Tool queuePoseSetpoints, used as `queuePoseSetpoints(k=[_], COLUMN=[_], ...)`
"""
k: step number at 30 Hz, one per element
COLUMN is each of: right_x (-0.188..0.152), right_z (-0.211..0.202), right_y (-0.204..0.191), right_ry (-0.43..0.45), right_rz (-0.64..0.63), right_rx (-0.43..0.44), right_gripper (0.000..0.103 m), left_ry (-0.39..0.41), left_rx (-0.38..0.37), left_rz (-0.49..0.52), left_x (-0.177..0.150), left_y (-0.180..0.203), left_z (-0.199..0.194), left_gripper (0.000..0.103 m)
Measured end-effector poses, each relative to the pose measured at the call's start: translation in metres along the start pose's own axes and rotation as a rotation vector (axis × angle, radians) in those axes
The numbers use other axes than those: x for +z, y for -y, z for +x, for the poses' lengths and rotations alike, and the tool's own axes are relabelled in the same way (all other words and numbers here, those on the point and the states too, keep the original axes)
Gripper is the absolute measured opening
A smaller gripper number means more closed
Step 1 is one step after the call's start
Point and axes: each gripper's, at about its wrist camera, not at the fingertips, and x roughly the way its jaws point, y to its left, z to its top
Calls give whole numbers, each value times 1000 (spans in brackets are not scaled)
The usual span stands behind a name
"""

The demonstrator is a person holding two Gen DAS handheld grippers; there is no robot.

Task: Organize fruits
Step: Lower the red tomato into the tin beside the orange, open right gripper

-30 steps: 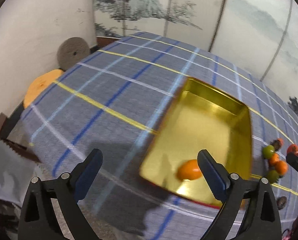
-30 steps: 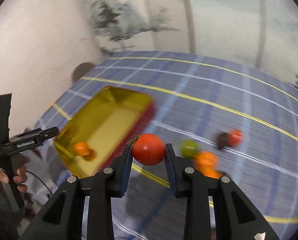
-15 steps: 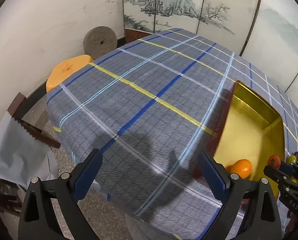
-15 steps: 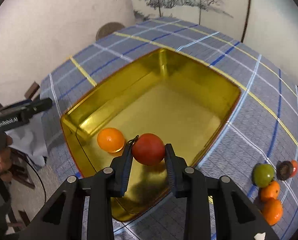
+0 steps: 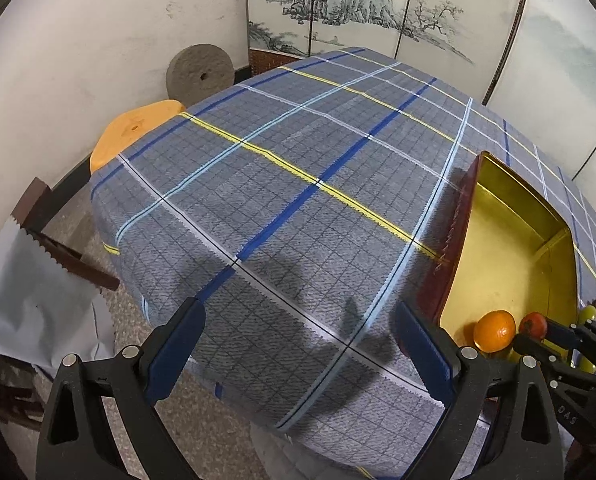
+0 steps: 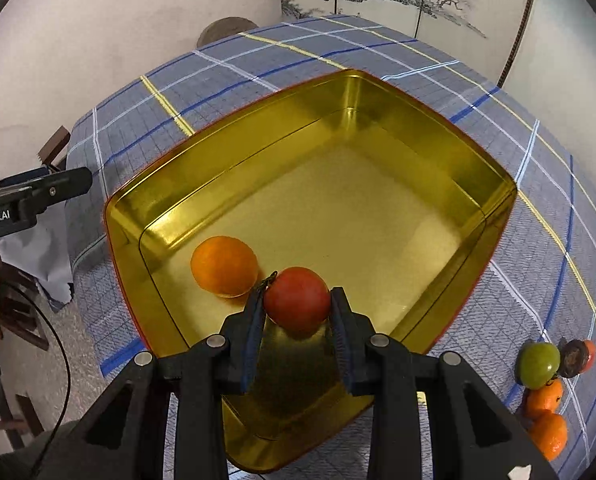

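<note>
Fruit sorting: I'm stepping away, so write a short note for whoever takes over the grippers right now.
Right gripper: shut on the red fruit, held over the gold tin, not yet released.
Left gripper: open, empty, over the tablecloth beside the tin.
Done: one orange lies in the tin.
Left: drop the red fruit in, then move the green fruit, two oranges and the dark-capped fruit from the cloth.

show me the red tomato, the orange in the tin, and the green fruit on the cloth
red tomato [image 6: 297, 298], right wrist view, its top face
orange [image 6: 223, 265], right wrist view, its middle
green fruit [image 6: 539, 363], right wrist view, its middle
</note>
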Motion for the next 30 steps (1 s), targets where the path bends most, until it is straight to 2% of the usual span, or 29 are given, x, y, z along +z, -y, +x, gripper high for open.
queuePoseSetpoints(k=[15,18,23,26,30], right_x=[-1,0,0,-2,-10], right_z=[4,3,1,-8,-35], right_y=[0,-1,0,3,12], right_ry=[-18,-12,2,32,105], right_rz=[-17,-15,6,40,80], right_rx=[-40,-32,-21,22,31], right_gripper=[32,39,44,54,58], left_ry=[1,4,5,15,33], left_rx=[-27,-32,-40,-51,-74], left_rz=[23,32,48,68,110], left_x=[-3,-4,-5,-6,-8], left_y=[10,13,21,30,48], left_z=[-2,-5,-8,-12,-19], left_gripper=[96,96,96,96,96])
